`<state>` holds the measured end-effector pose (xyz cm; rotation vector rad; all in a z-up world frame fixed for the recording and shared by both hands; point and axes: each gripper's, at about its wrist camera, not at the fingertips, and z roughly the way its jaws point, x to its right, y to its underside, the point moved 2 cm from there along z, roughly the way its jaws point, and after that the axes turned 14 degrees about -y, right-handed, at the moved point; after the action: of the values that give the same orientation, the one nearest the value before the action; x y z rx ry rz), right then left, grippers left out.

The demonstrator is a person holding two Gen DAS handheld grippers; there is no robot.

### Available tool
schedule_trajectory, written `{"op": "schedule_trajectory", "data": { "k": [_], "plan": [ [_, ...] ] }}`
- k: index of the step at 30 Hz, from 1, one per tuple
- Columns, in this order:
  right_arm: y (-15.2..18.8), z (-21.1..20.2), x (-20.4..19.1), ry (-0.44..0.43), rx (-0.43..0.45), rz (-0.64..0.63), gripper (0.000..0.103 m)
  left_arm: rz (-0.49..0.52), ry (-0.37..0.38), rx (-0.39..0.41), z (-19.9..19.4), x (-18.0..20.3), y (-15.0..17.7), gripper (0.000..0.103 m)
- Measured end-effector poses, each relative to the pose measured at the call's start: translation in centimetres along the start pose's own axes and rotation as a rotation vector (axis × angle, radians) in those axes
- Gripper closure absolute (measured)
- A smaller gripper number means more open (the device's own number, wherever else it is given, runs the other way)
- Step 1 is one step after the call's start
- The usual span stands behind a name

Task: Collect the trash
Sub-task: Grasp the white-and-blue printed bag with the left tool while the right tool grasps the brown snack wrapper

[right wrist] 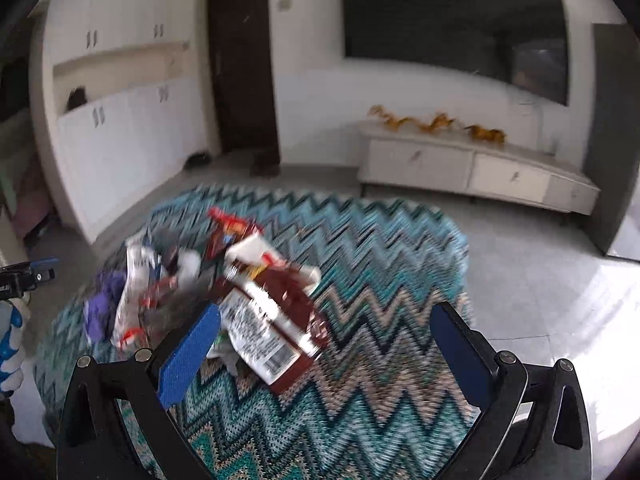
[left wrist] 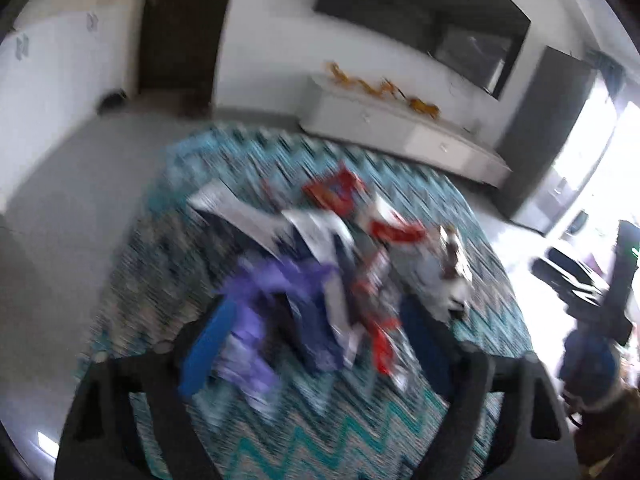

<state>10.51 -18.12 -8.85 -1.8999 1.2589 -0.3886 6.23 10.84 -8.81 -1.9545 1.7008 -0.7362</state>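
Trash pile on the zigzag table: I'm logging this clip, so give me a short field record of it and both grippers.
surface: table with teal zigzag cloth
trash: loose pile of wrappers, blurred
nearest right gripper: brown and white wrapper with barcode
other items: purple wrapper; red packet
left gripper: open, over the pile, holding nothing
right gripper: open, holding nothing

Crumpled wrappers (left wrist: 320,264), purple, white and red, are heaped just ahead of the left tool (left wrist: 316,344); a brown packet (right wrist: 276,320) is seen lying flat between the right tool's (right wrist: 328,344) fingers.
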Motion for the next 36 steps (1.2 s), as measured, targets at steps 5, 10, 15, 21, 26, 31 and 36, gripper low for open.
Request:
{"op": "schedule_trajectory", "data": {
  "k": [5,10,15,21,26,31,36],
  "plan": [
    [0.7,4.3,-0.3,-0.056,-0.131,-0.041,0.005,-0.016,0.057,-0.111,3.4,1.6,1.0,0.031],
    [1.5,6.6,-1.1,-0.094,-0.191,-0.077,0.008,-0.034,0.038,-0.164,5.9,1.8,1.1,0.036],
    [1.9,8.7,-1.3,-0.084,-0.245,-0.125,0.015,-0.067,0.047,-0.212,7.8,1.4,1.3,0.042],
    [2.1,10.0,-0.9,-0.070,-0.270,-0.148,0.044,-0.083,0.082,-0.229,8.5,1.4,1.5,0.062],
    [2.2,9.1,-0.6,-0.075,-0.247,-0.142,0.065,-0.095,0.093,-0.229,8.4,1.3,1.5,0.074],
    [2.1,6.8,0.3,-0.087,-0.199,-0.070,0.086,-0.078,0.097,-0.194,7.0,1.7,1.6,0.077],
    [2.2,3.8,0.5,-0.108,-0.145,-0.005,0.092,-0.074,0.097,-0.155,5.0,1.9,1.6,0.082]
  ]
}}
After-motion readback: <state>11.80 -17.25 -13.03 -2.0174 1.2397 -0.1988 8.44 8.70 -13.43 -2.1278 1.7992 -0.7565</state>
